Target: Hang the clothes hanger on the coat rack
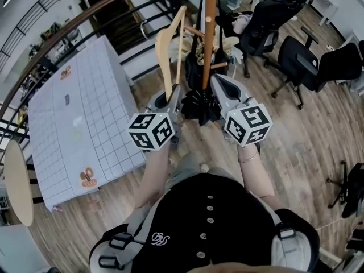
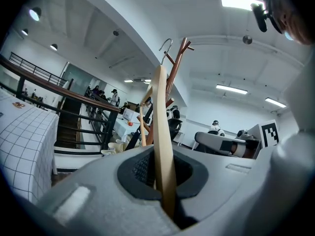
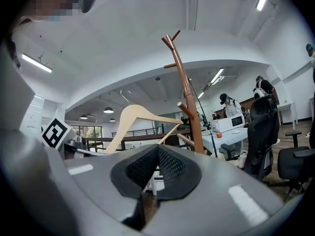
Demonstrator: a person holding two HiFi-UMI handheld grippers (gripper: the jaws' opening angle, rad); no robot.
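Head view shows, nearest, the person's black shirt point(image 1: 210, 220) and two forearms reaching forward. The left gripper point(image 1: 175, 90) is clamped on one arm of the wooden hanger point(image 1: 166, 50), which stands almost upright, just left of the pole of the coat rack point(image 1: 210, 21); I cannot tell if they touch. The right gripper point(image 1: 216, 79) holds nothing, and its jaws are together, near the pole on the right side. A table with a checked cloth point(image 1: 85, 112) stands at the left. Farther right are black office chairs point(image 1: 267, 16).
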